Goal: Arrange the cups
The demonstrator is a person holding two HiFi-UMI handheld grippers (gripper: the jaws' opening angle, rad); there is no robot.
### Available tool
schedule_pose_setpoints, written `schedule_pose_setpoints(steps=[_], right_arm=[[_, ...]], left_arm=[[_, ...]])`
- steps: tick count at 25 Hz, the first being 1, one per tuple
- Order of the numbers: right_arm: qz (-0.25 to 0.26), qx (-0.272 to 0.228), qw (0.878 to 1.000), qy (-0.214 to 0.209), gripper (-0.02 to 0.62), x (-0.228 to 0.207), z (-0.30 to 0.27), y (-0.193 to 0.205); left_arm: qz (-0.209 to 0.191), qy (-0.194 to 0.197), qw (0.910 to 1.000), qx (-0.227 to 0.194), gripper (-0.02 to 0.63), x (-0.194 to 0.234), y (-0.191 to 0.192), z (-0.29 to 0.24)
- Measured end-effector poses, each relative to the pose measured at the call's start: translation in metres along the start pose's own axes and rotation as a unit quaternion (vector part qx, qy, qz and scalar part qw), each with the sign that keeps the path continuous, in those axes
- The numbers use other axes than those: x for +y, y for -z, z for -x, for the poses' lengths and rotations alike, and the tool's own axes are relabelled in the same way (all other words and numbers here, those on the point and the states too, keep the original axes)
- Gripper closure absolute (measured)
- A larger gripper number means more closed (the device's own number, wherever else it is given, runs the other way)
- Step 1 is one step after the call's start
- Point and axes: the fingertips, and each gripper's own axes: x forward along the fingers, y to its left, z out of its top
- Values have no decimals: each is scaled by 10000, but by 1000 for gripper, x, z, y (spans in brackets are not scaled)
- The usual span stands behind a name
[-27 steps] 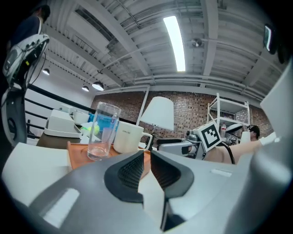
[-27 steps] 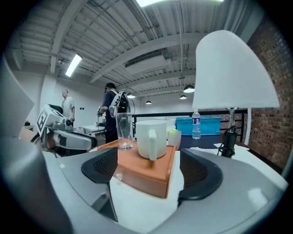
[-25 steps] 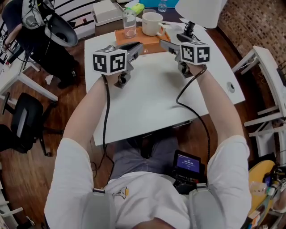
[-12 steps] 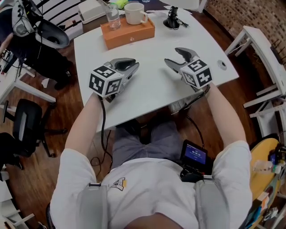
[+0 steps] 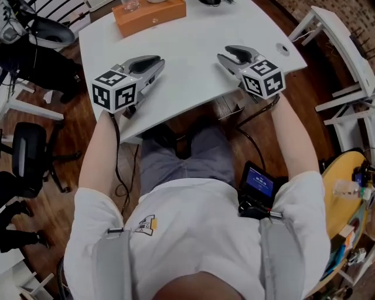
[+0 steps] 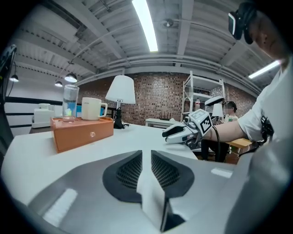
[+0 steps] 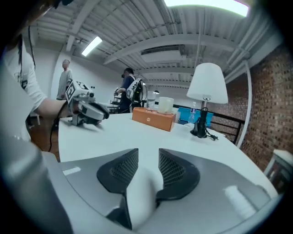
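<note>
Two tools are held at the near part of the white desk (image 5: 193, 53), well short of the orange box (image 5: 149, 14) at its far side, and both point toward that box. The left tool (image 5: 157, 60) lies straight out in front of the orange box. Its jaws are drawn all but together, with only a thin slit of desk showing between the dark ribbed pads and nothing caught in it. The right tool (image 5: 225, 54) lies in front of the orange box and off to its right, level with the left one and well apart from it. Its jaws have just been closing, yet a clear gap is left between the pads, and only bare desk shows through it, so it grips nothing. Whether either tool touches the desk I cannot tell. Between the tools and the orange box the desk top lies white and plain. On top of the orange box stand the cups, near its left end: a clear glass (image 6: 70, 103) at the outer end and a white mug (image 6: 94, 109) just beside it toward the middle, both upright. To the right of the orange box, near it on the desk, stands a lamp (image 7: 208, 84) with a white shade on a black base.
</note>
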Motion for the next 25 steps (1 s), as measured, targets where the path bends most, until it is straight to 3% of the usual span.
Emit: schedule_pose_setpoints(steps=[2, 5, 25], right_arm=[[277, 38, 9995, 176, 539, -2, -3, -5], [335, 125, 9988, 325, 595, -3, 1, -4], [365, 197, 9986, 337, 595, -5, 1, 1]], left_arm=[[-27, -96, 9999, -77, 554, 6, -6, 4], [-3, -170, 9998, -94, 555, 3, -9, 4], [14, -208, 9998, -81, 555, 2, -7, -1]])
